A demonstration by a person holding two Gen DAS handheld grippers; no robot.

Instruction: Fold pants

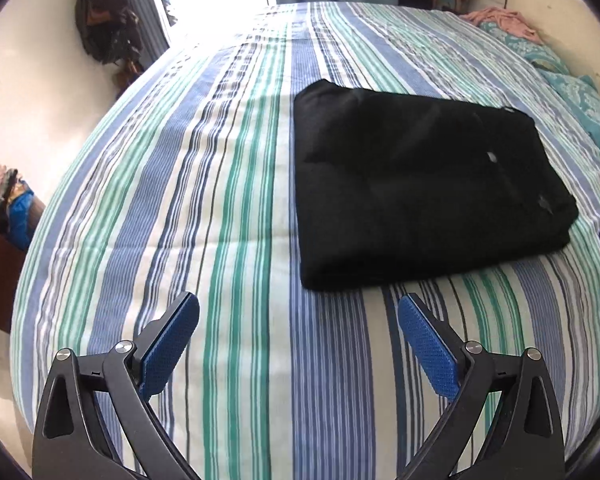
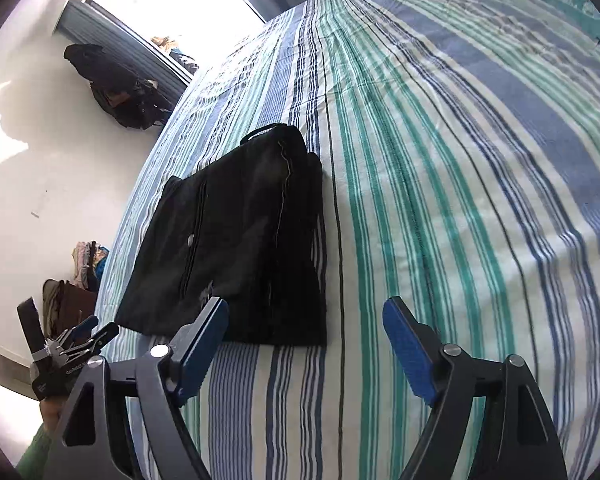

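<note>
Black-armed tongs [image 1: 298, 344] with blue ribbed pads [image 2: 410, 354], silver pivot screws, green sleeve [image 2: 34, 454]

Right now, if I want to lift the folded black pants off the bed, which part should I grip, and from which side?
Probably the thick folded edge of the black pants nearest the left gripper. The layers stack there, so open jaws could slide in low over the striped bedspread and pinch them all.

Pants [image 1: 420, 188] black; bedspread [image 1: 220, 200] white with blue, green, navy stripes; pillow [image 1: 580, 92] teal patterned.
</note>
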